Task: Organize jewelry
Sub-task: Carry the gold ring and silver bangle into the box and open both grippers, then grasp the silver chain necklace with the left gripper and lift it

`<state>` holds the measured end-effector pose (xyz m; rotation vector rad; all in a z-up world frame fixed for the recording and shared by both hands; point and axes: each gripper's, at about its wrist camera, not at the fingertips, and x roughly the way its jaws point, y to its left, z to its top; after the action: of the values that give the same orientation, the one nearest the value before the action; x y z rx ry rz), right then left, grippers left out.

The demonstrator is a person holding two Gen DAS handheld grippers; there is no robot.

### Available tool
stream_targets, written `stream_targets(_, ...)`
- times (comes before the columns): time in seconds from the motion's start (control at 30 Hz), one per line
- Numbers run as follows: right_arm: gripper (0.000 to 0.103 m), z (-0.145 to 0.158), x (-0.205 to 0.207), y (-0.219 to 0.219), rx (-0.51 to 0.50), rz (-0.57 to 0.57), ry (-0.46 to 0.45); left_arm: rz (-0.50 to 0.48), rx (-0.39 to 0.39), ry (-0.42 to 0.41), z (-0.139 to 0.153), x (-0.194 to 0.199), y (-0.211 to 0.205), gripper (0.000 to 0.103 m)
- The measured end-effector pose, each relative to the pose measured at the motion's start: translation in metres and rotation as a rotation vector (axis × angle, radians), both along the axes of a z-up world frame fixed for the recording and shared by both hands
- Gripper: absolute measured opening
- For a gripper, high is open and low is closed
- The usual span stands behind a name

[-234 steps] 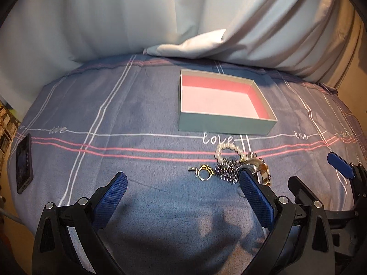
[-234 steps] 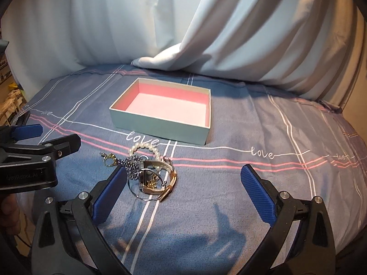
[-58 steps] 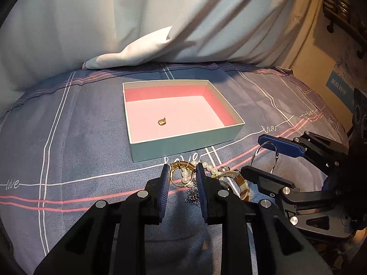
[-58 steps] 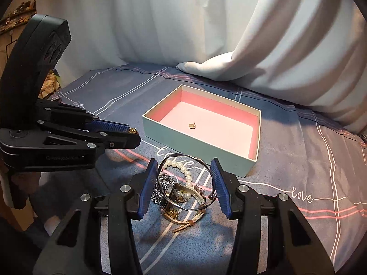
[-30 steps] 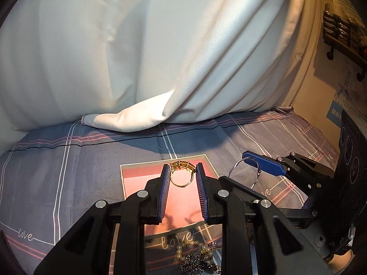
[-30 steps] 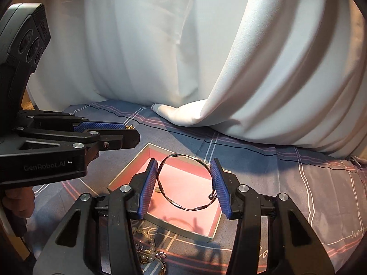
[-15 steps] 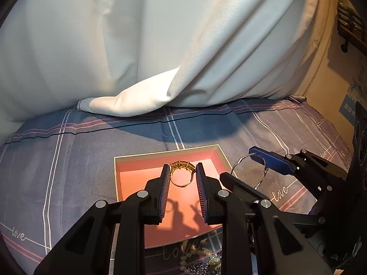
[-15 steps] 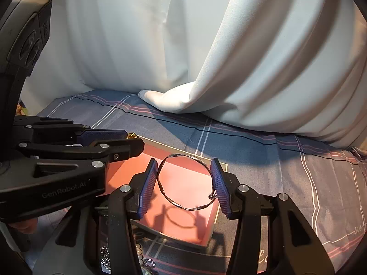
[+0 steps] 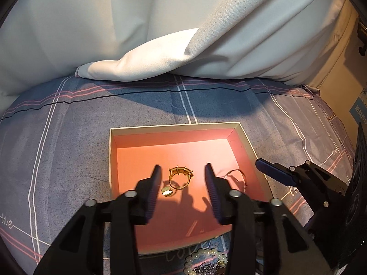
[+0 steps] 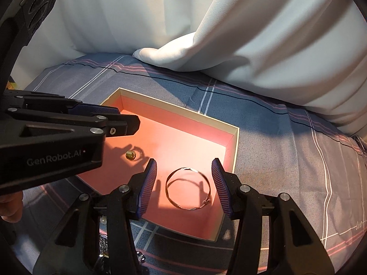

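Both grippers spread wide over the pink-lined box (image 9: 246, 137), nothing between the fingers. Left gripper (image 9: 182, 189) hangs over box centre; gold ring (image 9: 180, 177) is in the gap between its fingers, apparently on or just above the box floor, can't tell if it has landed. Small gold charm (image 9: 167, 191) sits at 7 o'clock from the ring, just beside it. Right gripper (image 10: 184, 186) sits over the box's near right corner, thin wire bangle (image 10: 188, 188) lying flat on the floor below it, shadow offset under the hoop. In the left view the bangle shows at 3 o'clock from the ring. Remaining pile at 6 o'clock outside the box: pearl bracelet (image 9: 201, 255) plus a dark chain, partly hidden. Handling guess: all pieces very light. Ring stiff, smooth metal, likely slippery; pinch across the band, not on the prongs. Bangle thin and springy, could deform or pop out if squeezed hard; grip lightly across the hoop, away from the clasp. Pearls are a limp strand, will drape and may snag the chain; take at mid-strand and lift slowly.
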<state>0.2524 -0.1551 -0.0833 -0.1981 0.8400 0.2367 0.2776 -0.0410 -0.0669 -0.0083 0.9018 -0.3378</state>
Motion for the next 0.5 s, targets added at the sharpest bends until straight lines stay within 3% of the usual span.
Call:
stream_targets(0.03,0.092,0.002,-0.005,0.000,-0.016,-0.005,-0.017,0.022,0.000,-0.018,0.005,-0.004,0.003,0.096)
stream_targets(0.1,0.095,0.007,-0.019,-0.002,-0.007,0.004,-0.045,0.029,-0.053,-0.073,0.019,-0.016,0.012,0.096)
stream_targets(0.23,0.095,0.013,-0.054,-0.008,0.049,0.018,-0.067,0.017,-0.101,-0.088,0.028,-0.046,0.030,0.097)
stream_targets(0.5,0.095,-0.013,-0.135,-0.002,0.138,0.071,-0.026,0.018,-0.124,0.012,-0.032,-0.112,0.059,0.096)
